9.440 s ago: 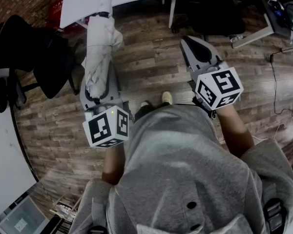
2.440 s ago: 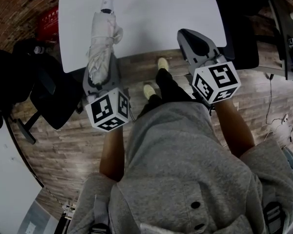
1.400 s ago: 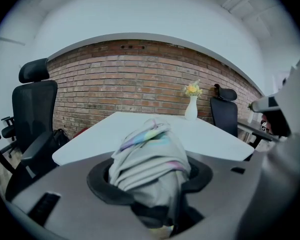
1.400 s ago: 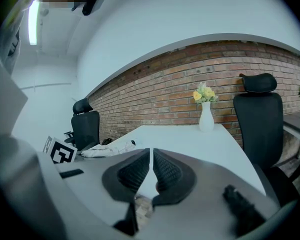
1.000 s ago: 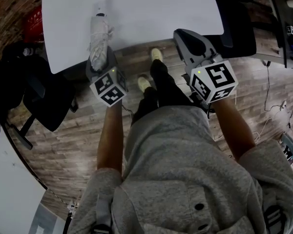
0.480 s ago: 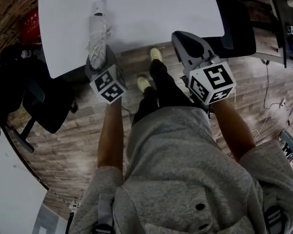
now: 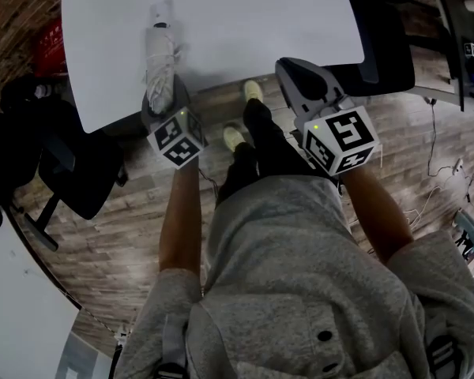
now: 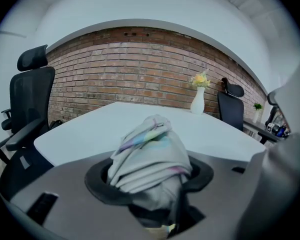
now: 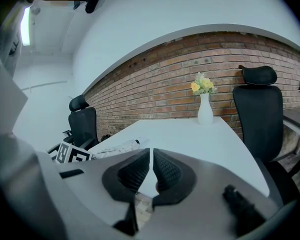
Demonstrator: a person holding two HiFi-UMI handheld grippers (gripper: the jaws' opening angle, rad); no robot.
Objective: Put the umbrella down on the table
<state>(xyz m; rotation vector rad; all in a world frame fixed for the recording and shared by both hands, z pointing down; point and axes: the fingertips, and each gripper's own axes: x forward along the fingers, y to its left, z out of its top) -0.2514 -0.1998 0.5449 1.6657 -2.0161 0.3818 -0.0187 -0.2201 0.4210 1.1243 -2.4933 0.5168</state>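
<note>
Head view, table: one white table [image 7: 245, 14], with wood-plank floor below its near edge.
Head view, umbrella: one folded pale umbrella [image 7: 159, 50] lies flat on the table near its left side, handle end pointing away from the person.
Head view, left gripper: the left gripper [image 7: 163, 95] sits at the umbrella's near end, right at the table edge.
Head view, right gripper: the right gripper [image 7: 294, 71] hangs over the floor just short of the table, well apart from the umbrella.
Head view, marker cubes: two, the left cube [image 7: 178, 136] and the right cube [image 7: 340, 140]. Each bears black-and-white square patterns, with no words.
Head view, shoes: two pale shoes [image 7: 235, 136].
Left gripper view, jaws: clamped on the umbrella, whose bunched fabric, faintly streaked with pastel colour, fills the gap.
Left gripper view, room: one white vase [image 8: 198, 103] of yellow flowers stands on the far side of the table. There are two black office chairs [image 8: 27, 104] and a brick wall [image 8: 125, 69].
Right gripper view, jaws: the ribbed pads are together with only a thin slit between them, holding nothing.
Right gripper view, umbrella: it lies on the table to the left, beside the left cube.
</note>
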